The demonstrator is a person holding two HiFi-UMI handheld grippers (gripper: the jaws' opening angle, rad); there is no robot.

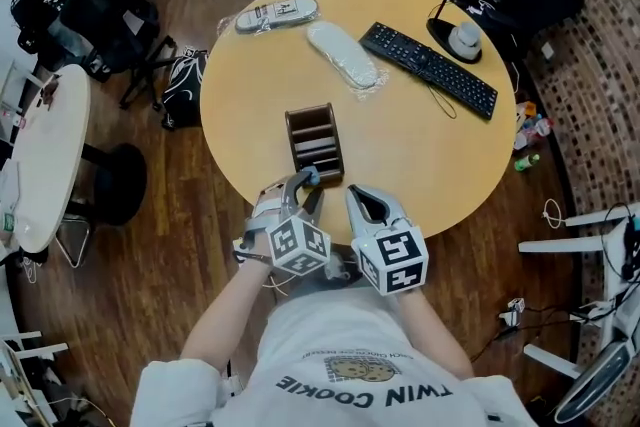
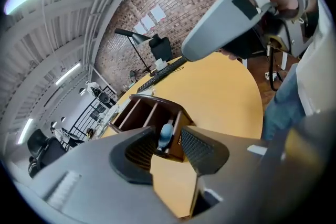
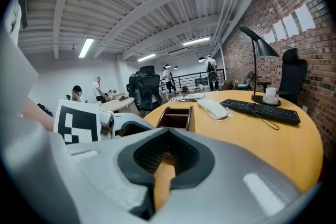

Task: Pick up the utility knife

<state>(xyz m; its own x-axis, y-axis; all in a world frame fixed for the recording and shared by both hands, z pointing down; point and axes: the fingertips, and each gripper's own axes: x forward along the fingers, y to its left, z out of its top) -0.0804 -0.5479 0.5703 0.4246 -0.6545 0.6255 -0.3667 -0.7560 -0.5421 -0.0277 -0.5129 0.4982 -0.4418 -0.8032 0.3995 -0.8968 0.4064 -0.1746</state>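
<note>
A brown wooden desk organizer (image 1: 314, 141) stands in the middle of the round table (image 1: 450, 155). The utility knife (image 1: 313, 176), with a blue end, stands upright in the organizer's nearest compartment. My left gripper (image 1: 303, 183) is open right at that near edge. In the left gripper view the knife (image 2: 166, 134) shows in the gap between the wide-apart pads (image 2: 202, 148), and neither pad touches it. My right gripper (image 1: 362, 198) hovers just right of the left one over the table's near edge, shut and empty. In the right gripper view the organizer (image 3: 176, 117) lies ahead and to the left.
A black keyboard (image 1: 428, 67) lies at the back right, with a lamp base and white cup (image 1: 462, 40) behind it. A white wrapped object (image 1: 343, 55) and a packaged item (image 1: 277, 14) lie at the back. Office chairs and a white table (image 1: 45, 155) stand at the left.
</note>
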